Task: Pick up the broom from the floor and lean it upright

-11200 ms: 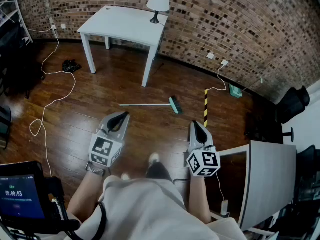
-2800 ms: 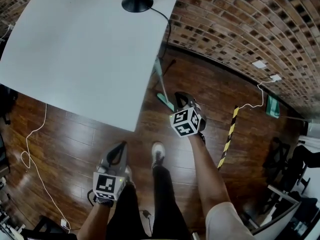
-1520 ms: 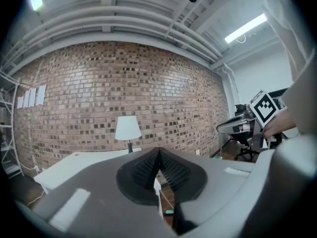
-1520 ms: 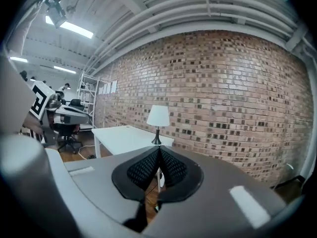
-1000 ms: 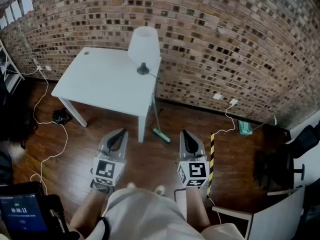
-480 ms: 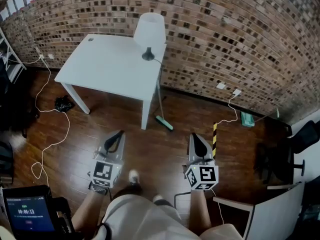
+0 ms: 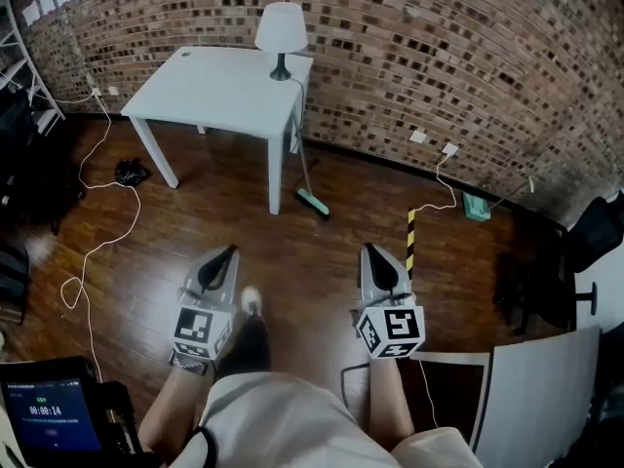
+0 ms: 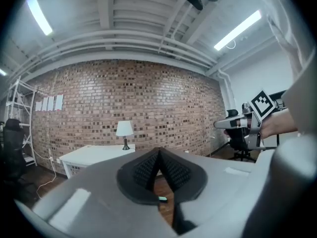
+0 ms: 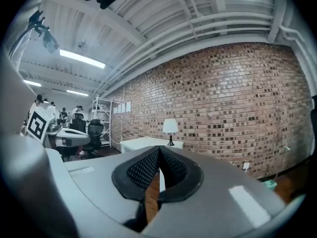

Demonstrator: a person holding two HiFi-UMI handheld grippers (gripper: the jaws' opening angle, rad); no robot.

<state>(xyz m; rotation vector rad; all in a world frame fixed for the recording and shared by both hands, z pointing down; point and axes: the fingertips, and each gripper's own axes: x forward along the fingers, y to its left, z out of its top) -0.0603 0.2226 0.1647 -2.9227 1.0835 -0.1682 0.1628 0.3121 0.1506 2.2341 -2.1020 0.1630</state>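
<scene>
The broom stands upright, leaning against the right front corner of the white table, with its green head on the wooden floor. Both grippers hang well short of it, over the floor in front of the person's legs. My left gripper is shut with nothing in it, its pads meeting at the tip. My right gripper is also shut and empty. Both point level toward the brick wall and the table.
A white lamp stands on the table's far corner. A white cable loops over the floor at left, near a black bundle. A black-yellow strip lies right of the broom. A white desk and a black chair are at right.
The person has stepped back from the table, and both shut grippers have come back with them. The broom, which lay on the floor at the start, stays leaning on the table.
</scene>
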